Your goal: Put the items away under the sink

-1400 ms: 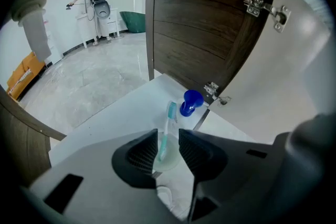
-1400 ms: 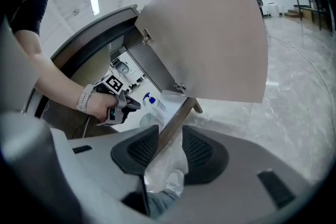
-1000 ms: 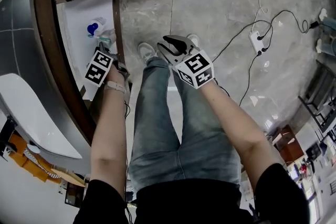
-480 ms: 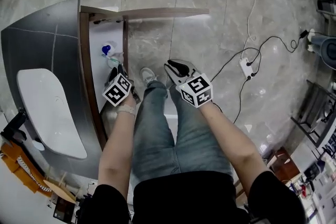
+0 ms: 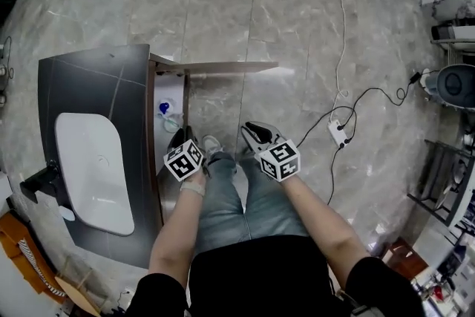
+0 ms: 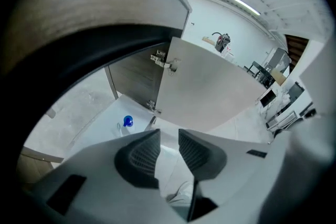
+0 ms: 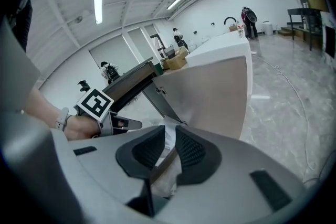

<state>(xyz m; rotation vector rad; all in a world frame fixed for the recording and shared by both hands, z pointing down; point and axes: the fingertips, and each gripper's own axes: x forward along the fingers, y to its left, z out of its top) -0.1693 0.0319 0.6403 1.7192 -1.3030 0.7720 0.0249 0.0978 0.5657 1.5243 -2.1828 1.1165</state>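
Blue-capped bottle (image 5: 164, 108) stands on the white cabinet floor (image 5: 165, 87) under the rounded white sink (image 5: 93, 174)
My left gripper (image 6: 169, 136) has its ribbed dark jaws spread, nothing between them; my right gripper (image 7: 170, 135) has jaws just closing to a narrow slit, also empty. The flat wood-grain door (image 5: 223, 68) stands open beside the dark slab worktop (image 5: 56, 85), over veined grey marble floor (image 5: 223, 11)

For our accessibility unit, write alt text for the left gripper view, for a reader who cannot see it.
The left gripper, tongs apart and empty, points into an open under-sink cabinet. A blue-capped bottle sits on its white floor; the cabinet door is swung wide.
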